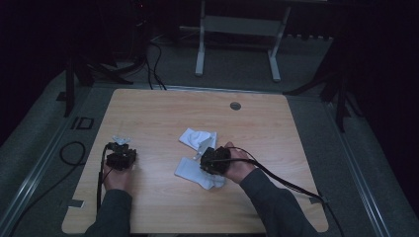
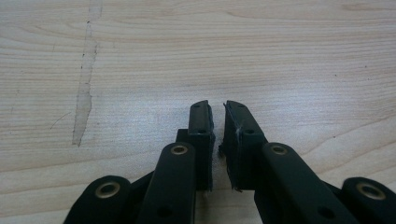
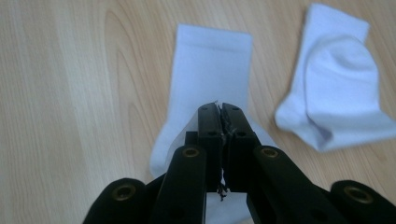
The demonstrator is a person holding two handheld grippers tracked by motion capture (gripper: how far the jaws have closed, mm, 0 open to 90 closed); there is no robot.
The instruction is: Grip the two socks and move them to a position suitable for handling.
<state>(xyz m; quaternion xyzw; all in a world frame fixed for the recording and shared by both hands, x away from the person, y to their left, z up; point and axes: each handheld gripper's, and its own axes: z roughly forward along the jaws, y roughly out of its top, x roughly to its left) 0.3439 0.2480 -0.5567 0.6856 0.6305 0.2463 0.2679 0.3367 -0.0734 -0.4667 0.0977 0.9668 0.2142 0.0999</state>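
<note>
Two white socks lie on the wooden table (image 1: 148,113). The nearer sock (image 1: 189,171) (image 3: 212,65) is stretched flat, its cuff pointing away from my right gripper. A second sock (image 1: 193,137) (image 3: 341,79) lies folded just beyond it. My right gripper (image 1: 204,165) (image 3: 219,109) hovers over the nearer sock with its jaws shut; I see no cloth between them. My left gripper (image 1: 120,147) (image 2: 217,109) rests over bare wood at the table's left. Its jaws are nearly together, with a thin slit and nothing between them.
A round cable hole (image 1: 235,105) sits near the table's far edge. A pale scuff mark (image 2: 84,93) runs along the wood ahead of the left gripper. A cable loop (image 1: 71,153) lies on the floor to the left, and a desk frame (image 1: 237,29) stands behind the table.
</note>
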